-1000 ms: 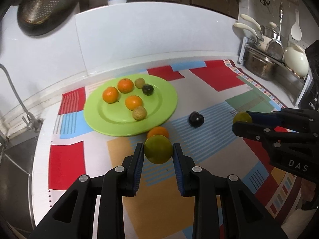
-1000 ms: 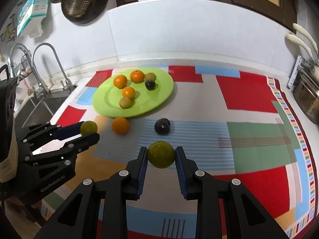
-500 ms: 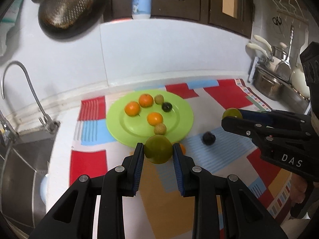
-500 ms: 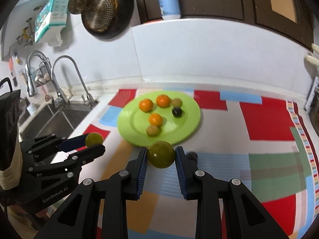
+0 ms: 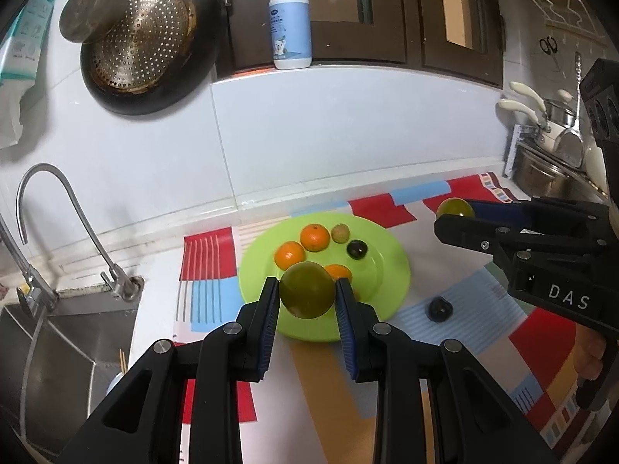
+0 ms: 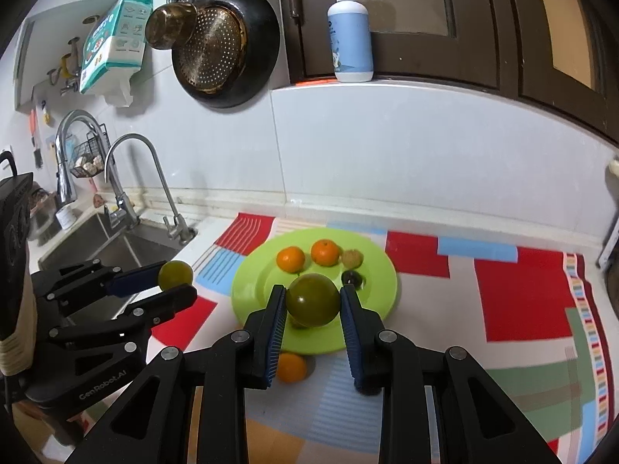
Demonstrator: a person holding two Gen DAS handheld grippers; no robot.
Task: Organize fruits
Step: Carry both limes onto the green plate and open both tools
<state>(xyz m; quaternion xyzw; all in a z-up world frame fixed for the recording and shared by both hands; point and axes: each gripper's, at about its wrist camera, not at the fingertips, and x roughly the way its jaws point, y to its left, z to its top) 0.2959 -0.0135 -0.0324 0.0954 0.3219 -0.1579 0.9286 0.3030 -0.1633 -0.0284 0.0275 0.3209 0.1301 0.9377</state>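
Note:
My left gripper (image 5: 307,297) is shut on a green fruit (image 5: 306,290), held above the counter in front of the green plate (image 5: 390,274). My right gripper (image 6: 312,303) is shut on another green fruit (image 6: 312,300), also raised before the plate (image 6: 255,290). The plate holds three oranges (image 6: 325,252), a brownish fruit (image 6: 351,257) and a dark fruit (image 6: 353,278). An orange (image 6: 291,367) lies on the mat just in front of the plate. A dark fruit (image 5: 440,308) lies on the mat right of the plate. Each gripper shows in the other's view (image 5: 450,212) (image 6: 176,280).
A sink (image 6: 116,247) with taps (image 6: 127,178) lies left of the colourful mat (image 6: 522,301). A pan and strainer (image 6: 224,50) hang on the wall. A soap bottle (image 6: 350,34) stands on the ledge. Pots and utensils (image 5: 549,154) stand at the right.
Both grippers have risen and pulled back with their green fruits, so more of the wall and sink shows and the plate looks farther and lower.

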